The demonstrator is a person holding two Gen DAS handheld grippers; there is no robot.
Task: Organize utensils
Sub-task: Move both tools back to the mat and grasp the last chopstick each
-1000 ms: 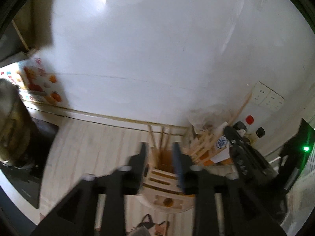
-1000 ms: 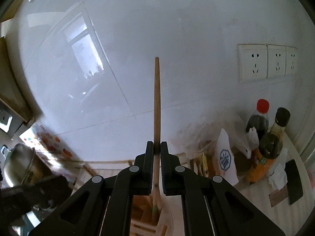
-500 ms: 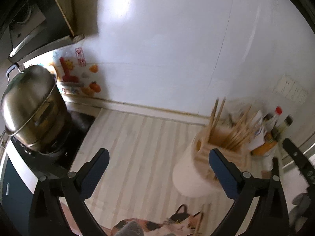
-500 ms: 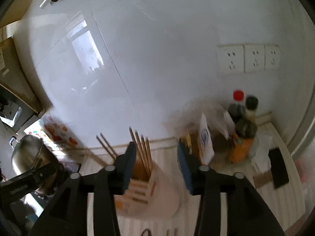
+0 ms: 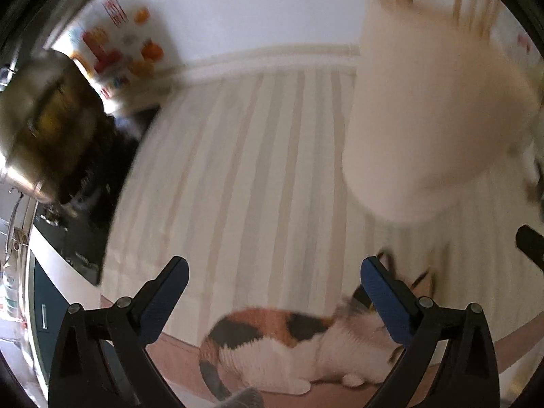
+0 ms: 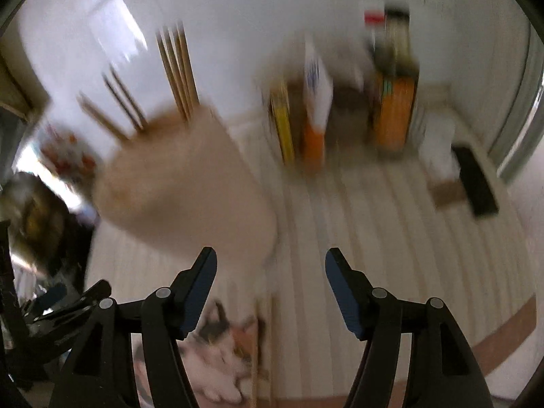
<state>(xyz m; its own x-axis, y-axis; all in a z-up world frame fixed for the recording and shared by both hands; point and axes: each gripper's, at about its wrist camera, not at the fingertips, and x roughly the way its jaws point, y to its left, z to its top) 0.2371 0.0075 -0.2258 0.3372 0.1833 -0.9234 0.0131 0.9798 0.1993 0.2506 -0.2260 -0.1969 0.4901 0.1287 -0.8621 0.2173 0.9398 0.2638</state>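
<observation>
blur smears the chopstick holder; left gripper and right gripper gape, holding nothing.

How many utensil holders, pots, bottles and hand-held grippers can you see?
Utensil holder: 1
Metal pot: 1
Bottles: 2, blurred
Hand-held grippers: 2, the left hand-held gripper and the right hand-held gripper
Total: 6
</observation>
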